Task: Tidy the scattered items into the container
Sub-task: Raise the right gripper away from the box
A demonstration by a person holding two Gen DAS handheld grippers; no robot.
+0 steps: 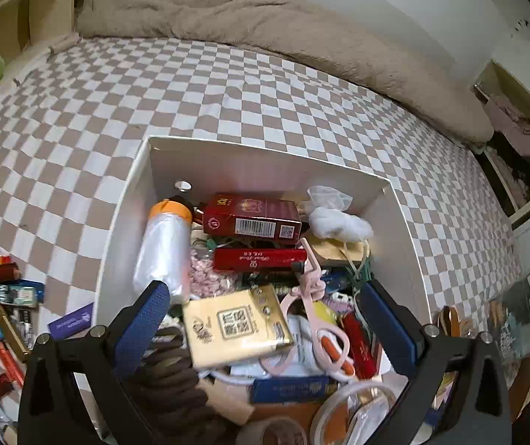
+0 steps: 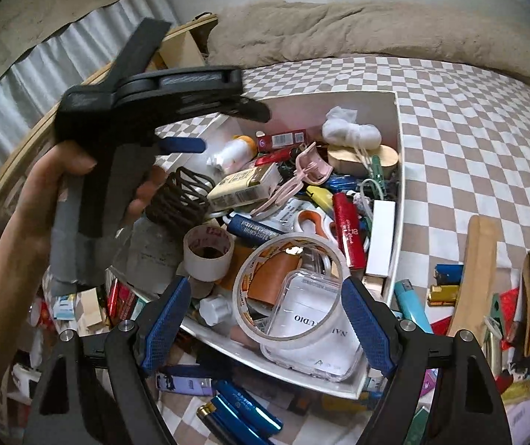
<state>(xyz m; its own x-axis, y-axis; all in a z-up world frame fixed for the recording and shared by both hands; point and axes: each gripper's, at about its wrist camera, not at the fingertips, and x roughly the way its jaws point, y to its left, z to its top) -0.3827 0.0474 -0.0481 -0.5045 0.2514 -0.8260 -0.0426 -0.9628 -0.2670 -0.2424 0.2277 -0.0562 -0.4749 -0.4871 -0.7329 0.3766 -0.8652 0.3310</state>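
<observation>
Checkered bedsheet (image 1: 228,85) backs white cardboard container (image 1: 146,170). Left gripper (image 1: 265,319), jaws wide, empty, above stiff, light gold cigarette box (image 1: 233,328) at 6 o'clock; grasp its long edges. Right gripper (image 2: 267,319) wide, empty.

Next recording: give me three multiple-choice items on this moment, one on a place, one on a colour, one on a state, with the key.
1. Where does the gold cigarette pack lie?
A. in the white box
B. on the checked sheet
C. on the beige blanket

2. What colour are the scissors' handles?
A. green
B. pink
C. black

3. How do the left tongs stand?
A. clamped on the scissors
B. shut, empty
C. open, gripping nothing

Key: 1 A, the pack rests on the pile inside the box. 2 B, pink loops with an orange lining. 3 C, the blue pads stand wide apart and press on nothing.
</observation>
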